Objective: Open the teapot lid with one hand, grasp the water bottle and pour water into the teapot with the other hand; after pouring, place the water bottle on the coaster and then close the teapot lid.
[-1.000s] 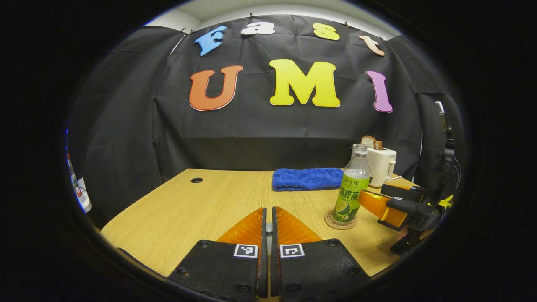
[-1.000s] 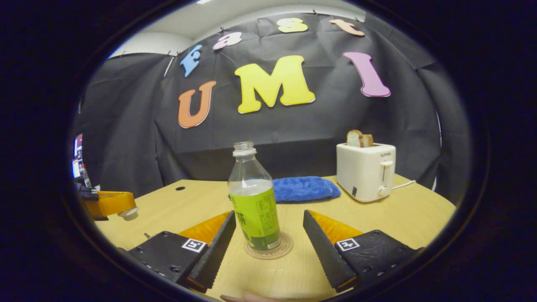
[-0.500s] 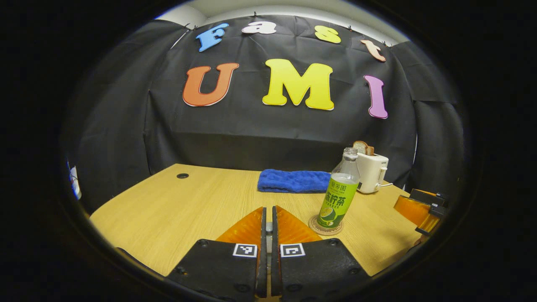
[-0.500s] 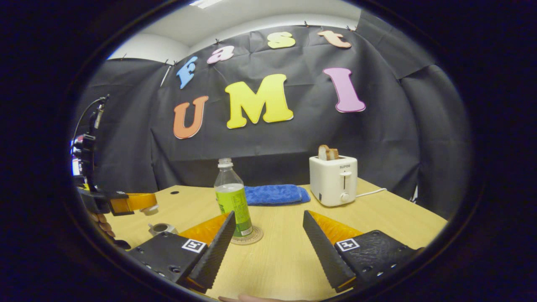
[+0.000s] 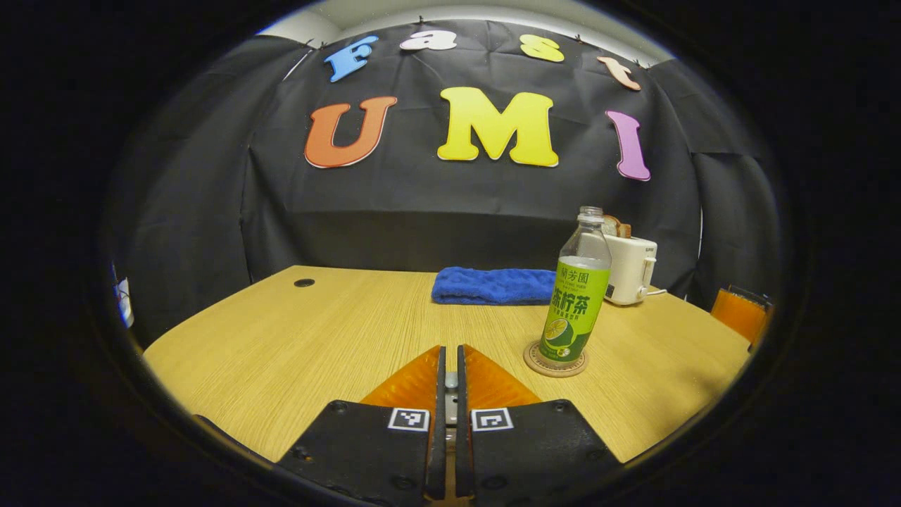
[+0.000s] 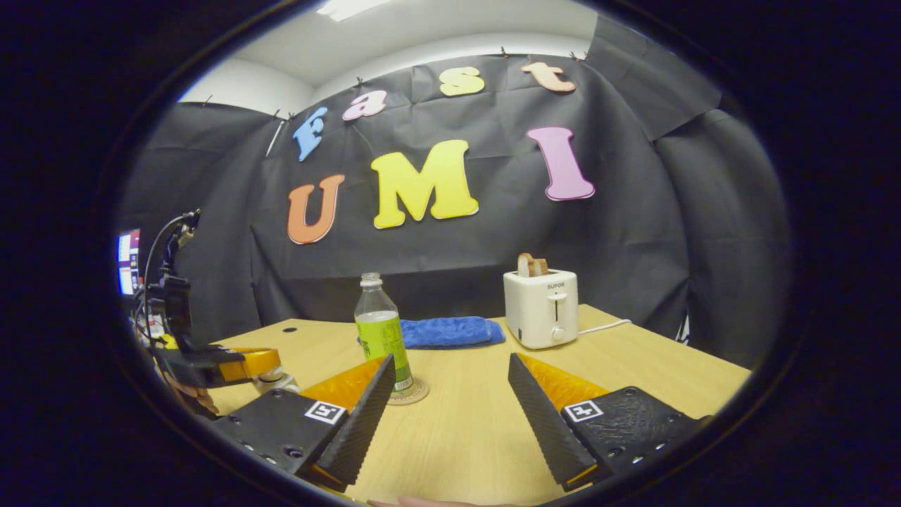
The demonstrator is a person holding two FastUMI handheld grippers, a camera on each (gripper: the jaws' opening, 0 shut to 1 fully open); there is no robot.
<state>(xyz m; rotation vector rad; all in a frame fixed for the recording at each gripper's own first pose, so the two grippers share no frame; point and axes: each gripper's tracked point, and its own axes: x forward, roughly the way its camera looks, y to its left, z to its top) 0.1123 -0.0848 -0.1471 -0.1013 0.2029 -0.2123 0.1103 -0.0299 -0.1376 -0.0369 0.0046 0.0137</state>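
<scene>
The water bottle, clear with a green label and no cap, stands upright on the round coaster. My right gripper is open and drawn back from the bottle, which stands beyond its left finger. My left gripper is shut, with a small grey piece pinched between its fingers. In the right gripper view the left gripper sits at the far left, right over the silvery teapot lid. The teapot's body is hidden behind my right gripper's left finger.
A white toaster with bread in it stands at the back right, its cord trailing right. A folded blue cloth lies at the back of the wooden table. A cable hole is at the back left.
My right gripper has let go and pulled back from the bottle, which stays on the coaster. My left gripper has come down with the lid at the far left.
</scene>
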